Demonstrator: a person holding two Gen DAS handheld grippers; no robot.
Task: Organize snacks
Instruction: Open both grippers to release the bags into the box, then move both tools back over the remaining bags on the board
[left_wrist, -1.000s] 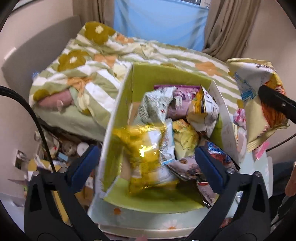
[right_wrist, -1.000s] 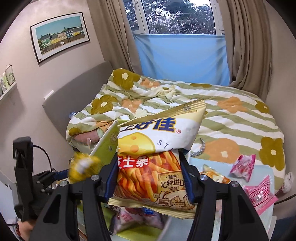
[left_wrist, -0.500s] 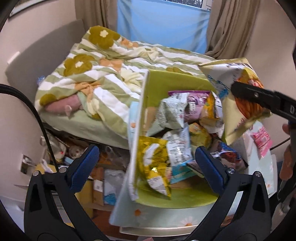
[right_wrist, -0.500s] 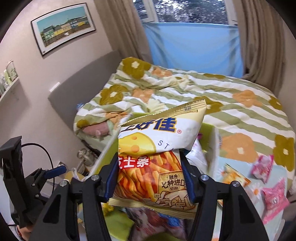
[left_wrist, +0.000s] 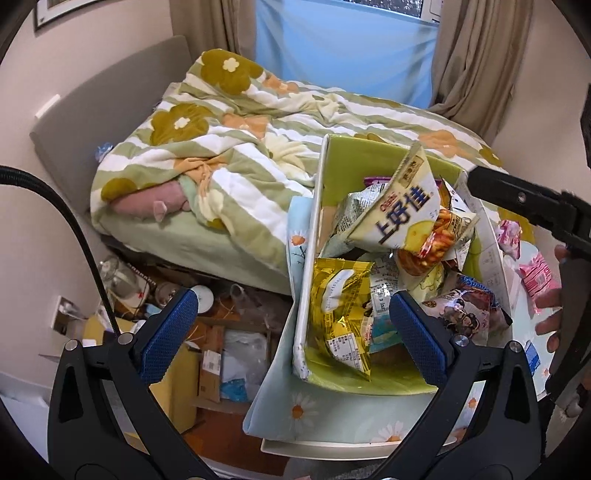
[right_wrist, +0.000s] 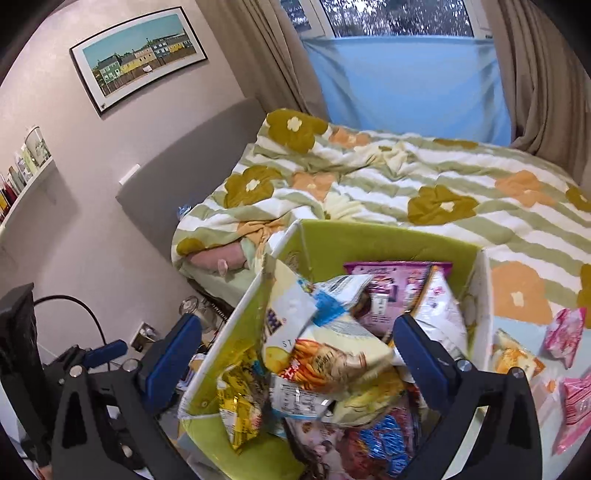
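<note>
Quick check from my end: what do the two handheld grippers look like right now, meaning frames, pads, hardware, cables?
Both match: the left gripper and right gripper have matte black triangular-cutout frames, silver pivot bolts, and blue textured finger pads. A thick black cable arcs past the left one. Seen from the left wrist view, the right gripper's side is plain black with small screws. No sleeves are visible.

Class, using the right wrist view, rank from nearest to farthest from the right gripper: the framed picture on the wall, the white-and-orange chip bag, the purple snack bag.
1. White-and-orange chip bag: between the open right gripper fingers.
2. Purple snack bag: at the box's far end.
3. Framed picture: upper left wall.
</note>
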